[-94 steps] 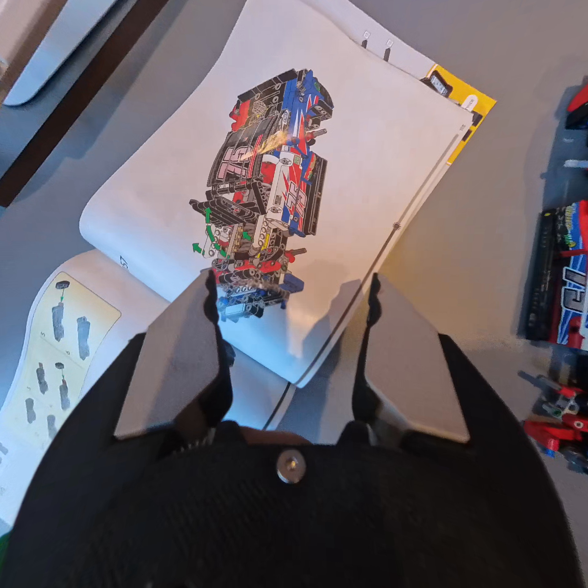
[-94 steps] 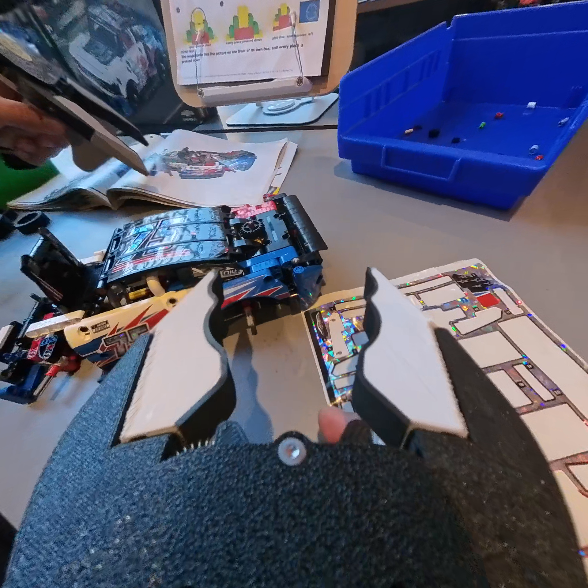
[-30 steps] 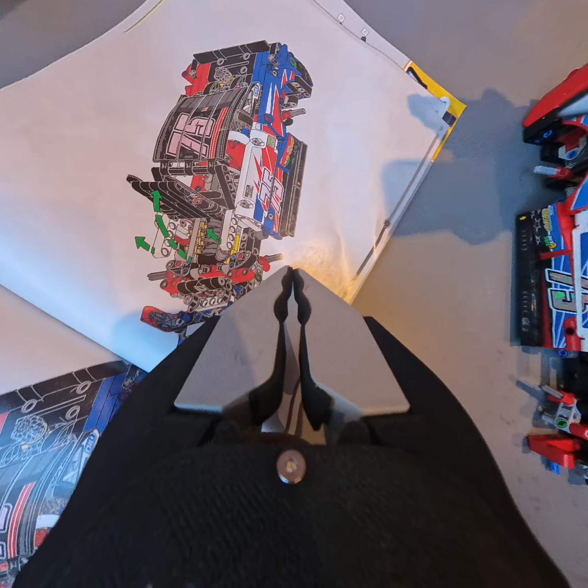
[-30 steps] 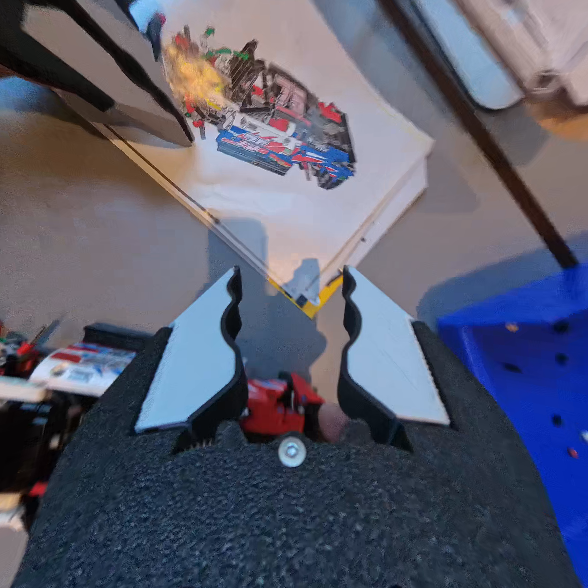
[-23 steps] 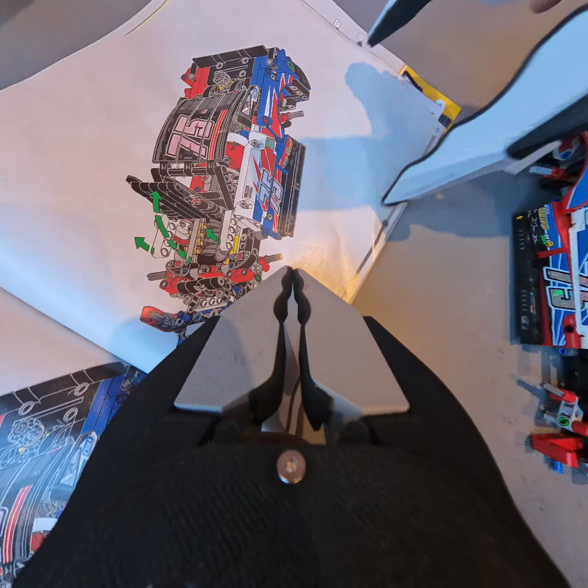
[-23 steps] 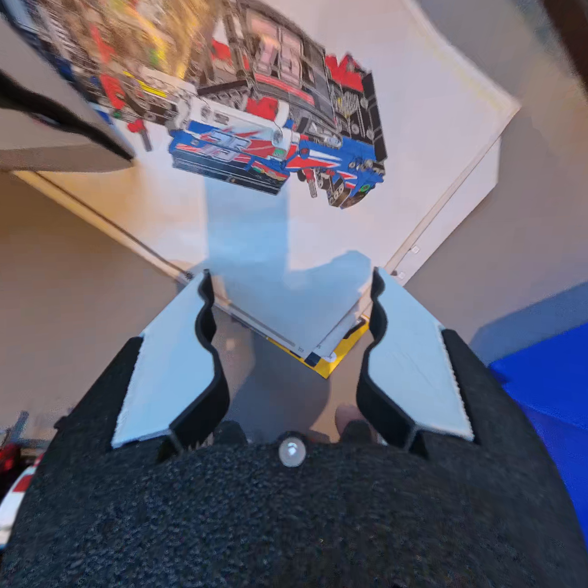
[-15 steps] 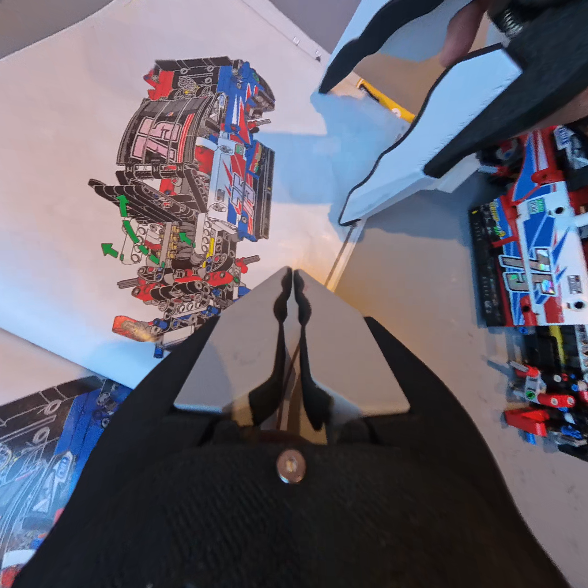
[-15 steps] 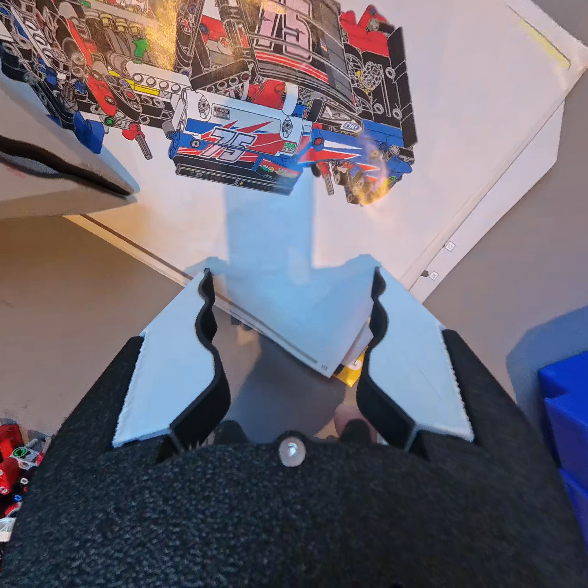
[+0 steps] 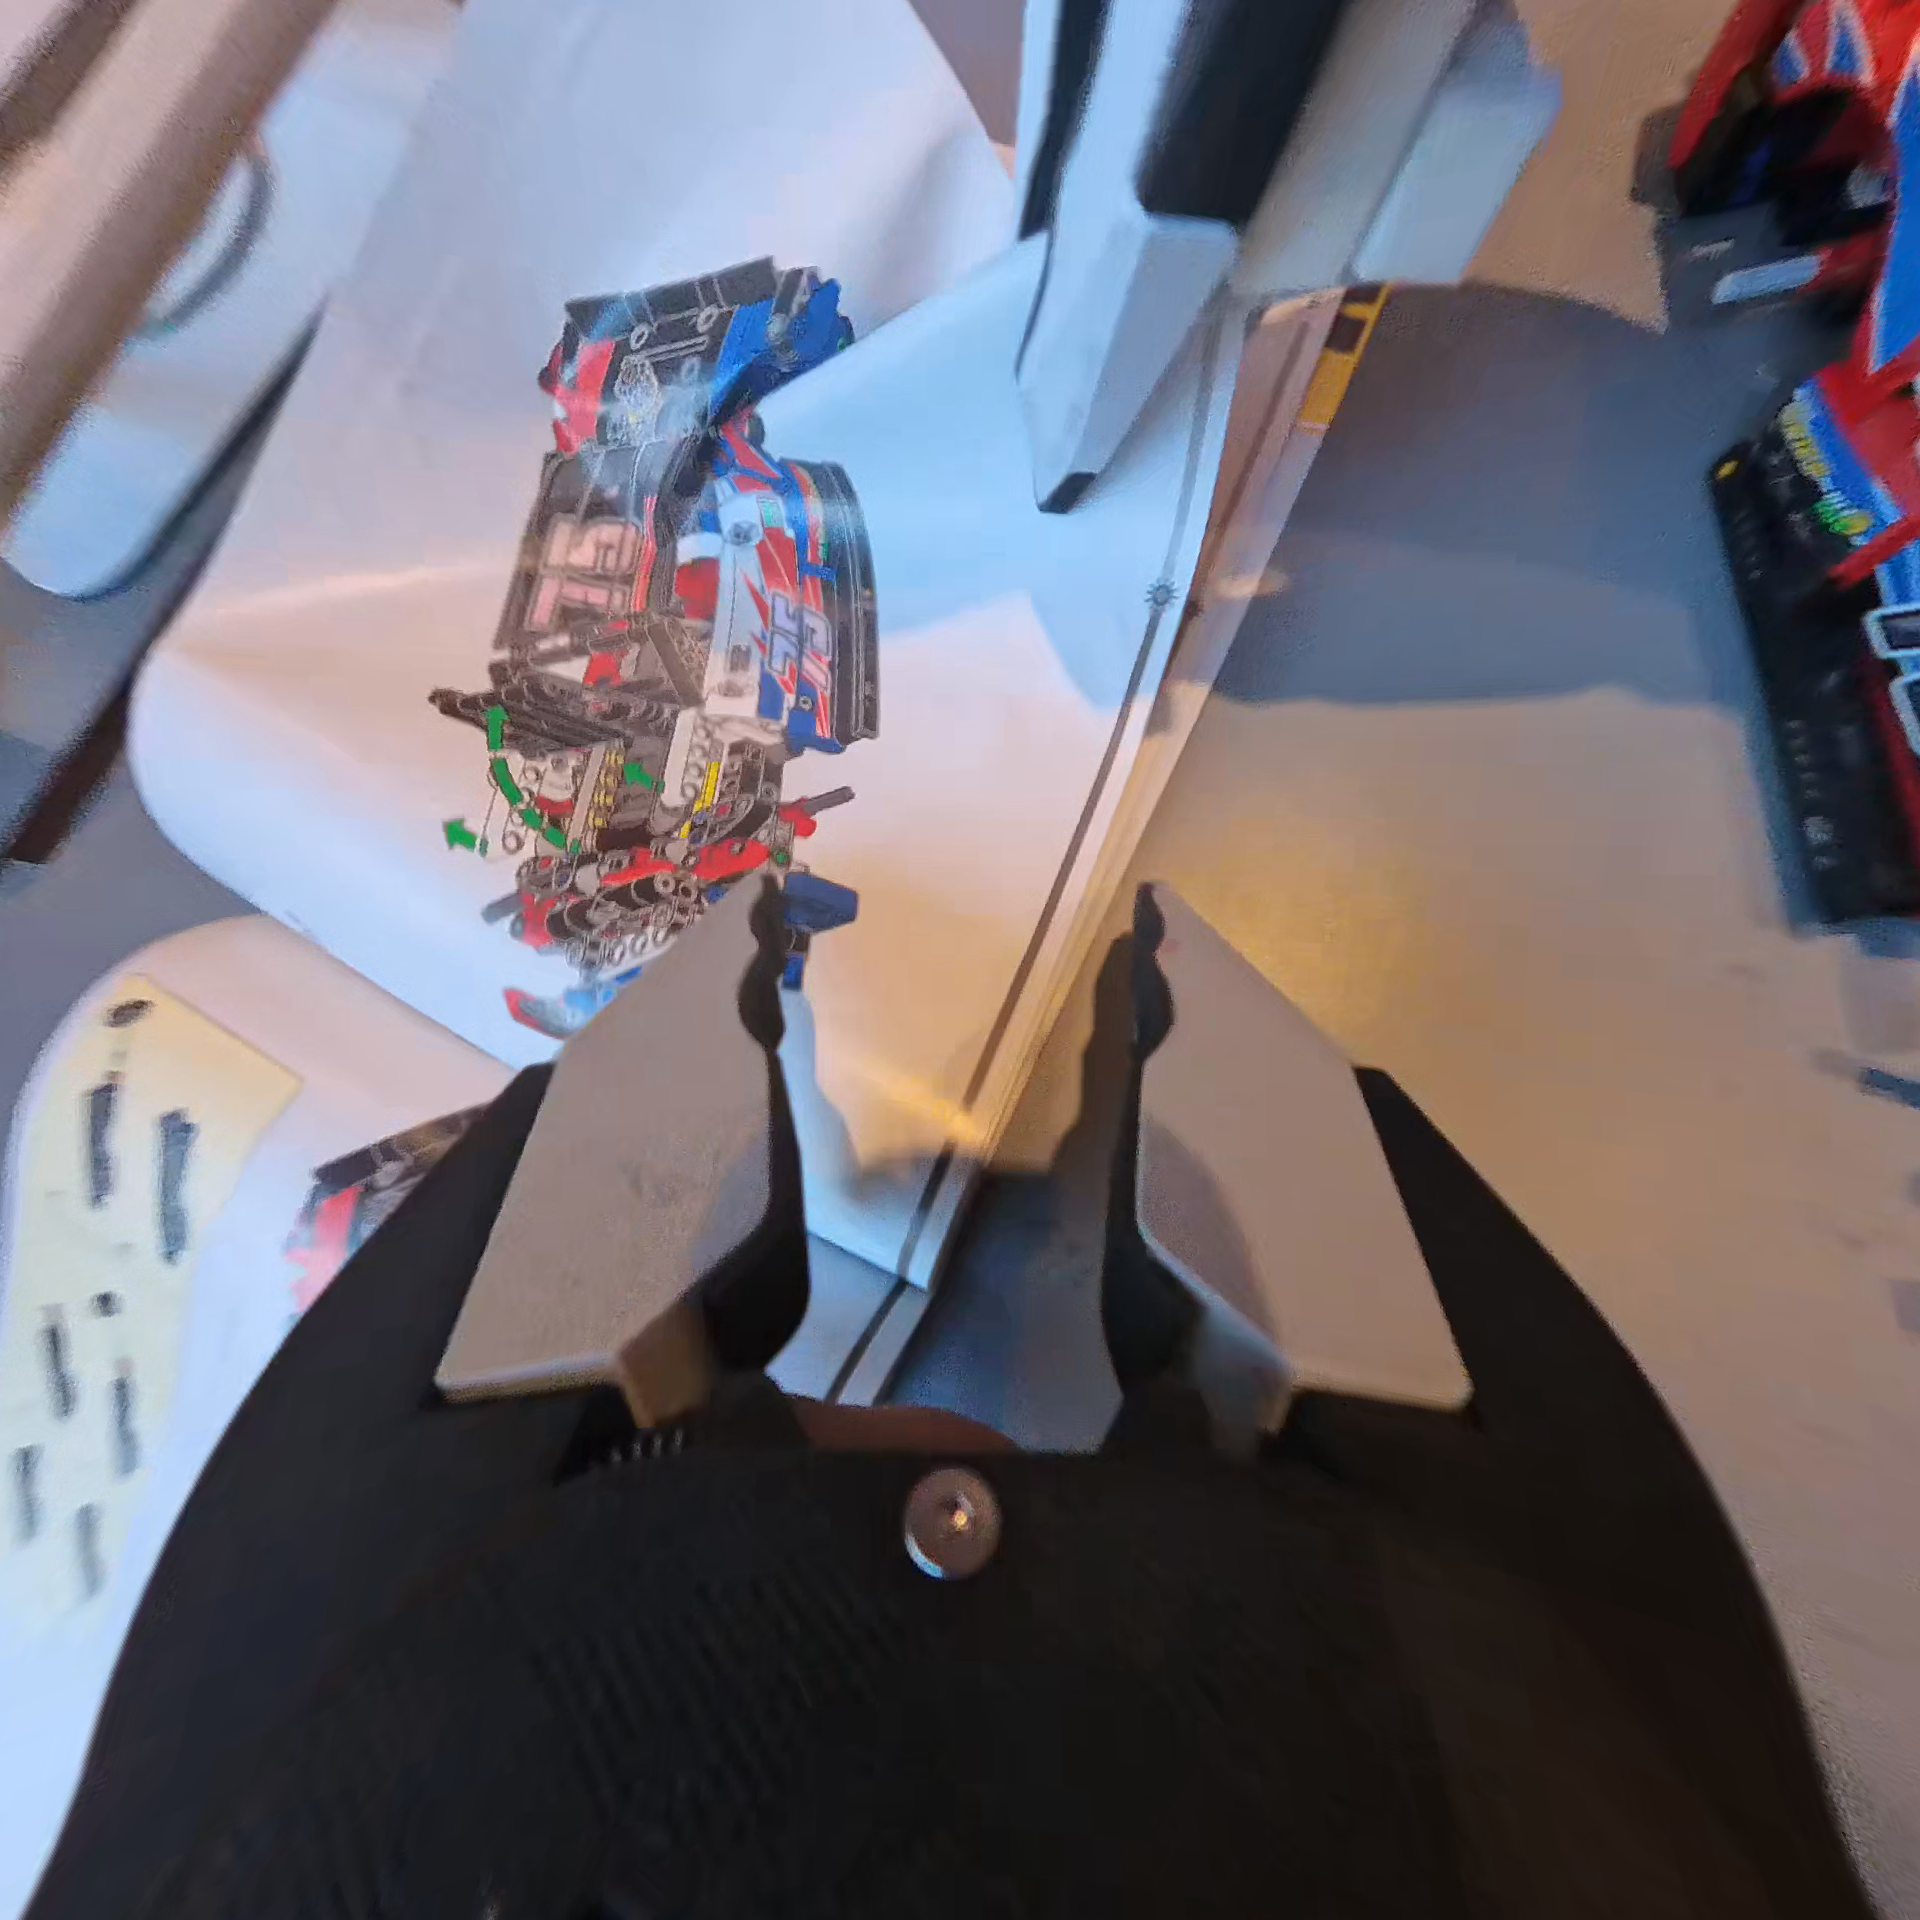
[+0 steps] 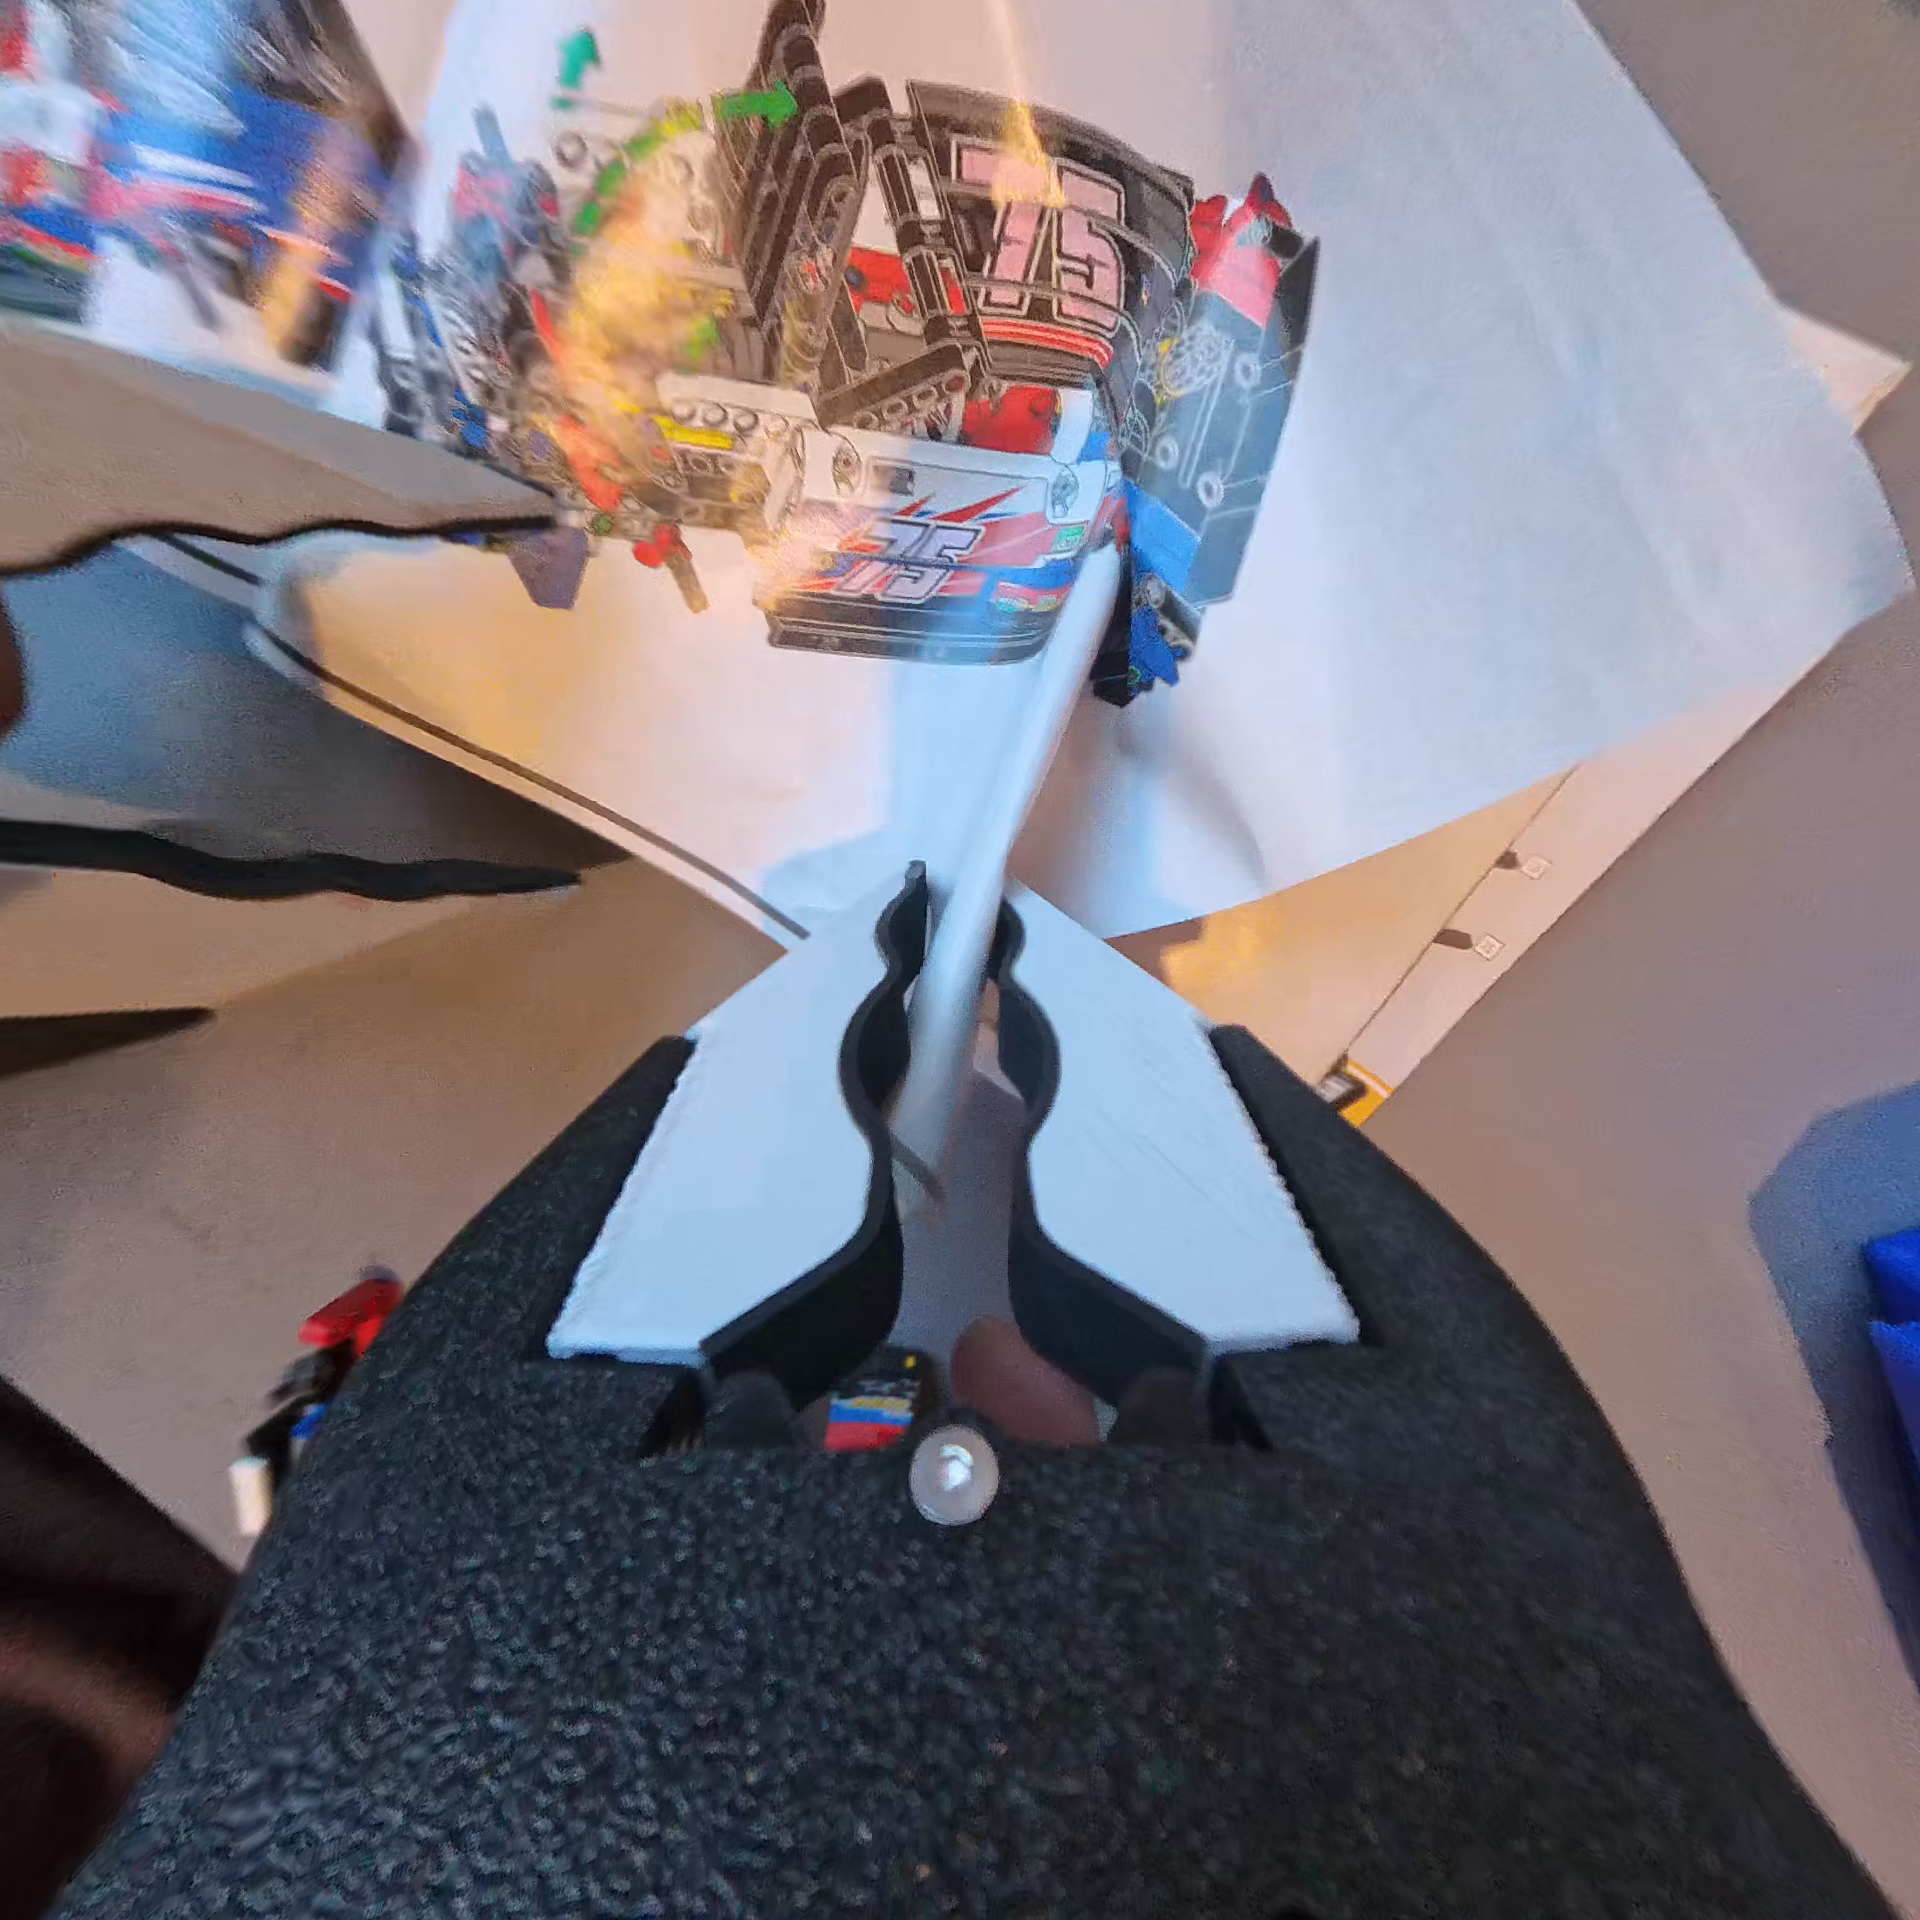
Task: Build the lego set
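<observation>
1. Page-turning is the job of the moment: the right tool (image 10: 961, 914) is pinched on the corner of a booklet page (image 10: 1049, 717), which curls up off the booklet (image 9: 935, 582). In the left wrist view that tool (image 9: 1122, 312) comes down from above onto the same leaf.

2. The left tool (image 9: 951, 914) is parted to a middling gap and holds nothing. It hangs over the near edge of the booklet, with the page border running up between its fingers.

3. The page being lifted shows a drawing of a race car with green arrows on its front end, so I judge that the build has reached a late step.

4. The lego car (image 9: 1829, 499) bears that out. It sits on the desk (image 9: 1455, 831) to the right of the booklet, apart from it, with red, blue and black bodywork on and stickers applied. Only its near side shows, so what is missing I cannot tell.

5. Loose red and black bits (image 10: 332, 1340) lie near the right tool's left shoulder, unplaced as far as I can see.

6. The desk is plain grey-beige with warm light glaring on it. A blue bin (image 10: 1891, 1309) peeks in at the right edge, and a pale stand base (image 9: 125, 478), blurred, sits beyond the booklet.
</observation>
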### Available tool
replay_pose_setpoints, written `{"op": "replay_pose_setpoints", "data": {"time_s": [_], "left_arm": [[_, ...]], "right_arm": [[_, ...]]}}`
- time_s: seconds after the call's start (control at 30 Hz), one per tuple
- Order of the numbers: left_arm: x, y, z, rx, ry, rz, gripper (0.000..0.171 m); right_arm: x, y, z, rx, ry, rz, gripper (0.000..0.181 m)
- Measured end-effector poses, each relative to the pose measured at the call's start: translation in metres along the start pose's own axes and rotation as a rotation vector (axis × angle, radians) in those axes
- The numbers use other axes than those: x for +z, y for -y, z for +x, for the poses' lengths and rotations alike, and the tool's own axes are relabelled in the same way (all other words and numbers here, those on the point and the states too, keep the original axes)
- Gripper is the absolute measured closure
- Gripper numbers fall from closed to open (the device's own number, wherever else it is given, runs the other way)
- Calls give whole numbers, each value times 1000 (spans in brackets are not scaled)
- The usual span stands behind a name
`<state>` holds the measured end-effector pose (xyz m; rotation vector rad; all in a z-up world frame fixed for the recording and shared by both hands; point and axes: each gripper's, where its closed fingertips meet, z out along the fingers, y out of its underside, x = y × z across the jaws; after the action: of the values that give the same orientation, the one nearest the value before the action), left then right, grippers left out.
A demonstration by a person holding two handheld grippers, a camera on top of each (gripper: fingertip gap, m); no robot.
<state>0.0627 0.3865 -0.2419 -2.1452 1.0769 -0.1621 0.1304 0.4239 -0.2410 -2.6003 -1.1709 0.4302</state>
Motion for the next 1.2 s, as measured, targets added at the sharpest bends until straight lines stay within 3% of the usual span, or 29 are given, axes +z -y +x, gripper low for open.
{"op": "replay_pose_setpoints", "data": {"time_s": [0.17, 0.23, 0.27, 0.37, 0.4, 0.53, 0.6, 0.73, 0.83, 0.93, 1.03, 1.1, 1.2], "left_arm": [[-7, 22, 7, 86, 127, 72, 89], [-11, 32, 1, 104, 220, 101, 89], [-14, 35, -4, 118, 270, 114, 97], [-29, 36, -30, 140, 438, 168, 162], [-35, 34, -35, 122, 459, 194, 171], [-68, 16, -55, -118, 443, 309, 171], [-92, 2, -66, -275, 440, 387, 171], [-133, -50, -90, -521, 498, 445, 171], [-147, -95, -98, -660, 526, 396, 171], [-167, -125, -96, -699, 594, 356, 157], [-201, -137, -83, -662, 671, 358, 139], [-231, -141, -74, -613, 722, 373, 135], [-257, -128, -35, -510, 608, 420, 138]], "right_arm": [[-31, 24, -31, 75, 164, 91, 177], [-43, 35, -45, 100, 230, 129, 177], [-48, 40, -50, 103, 251, 145, 177], [-64, 56, -67, 76, 273, 213, 169], [-71, 62, -73, 62, 282, 248, 166], [-114, 83, -92, 7, 258, 444, 138], [-146, 84, -103, -18, 240, 577, 139], [-181, 50, -138, -106, 246, 688, 140], [-179, 14, -150, -178, 160, 676, 140], [-172, -12, -154, -191, 90, 658, 136], [-163, -30, -162, -173, 85, 626, 135], [-157, -39, -168, -167, 79, 603, 135], [-148, -45, -175, -176, 49, 583, 137]]}}
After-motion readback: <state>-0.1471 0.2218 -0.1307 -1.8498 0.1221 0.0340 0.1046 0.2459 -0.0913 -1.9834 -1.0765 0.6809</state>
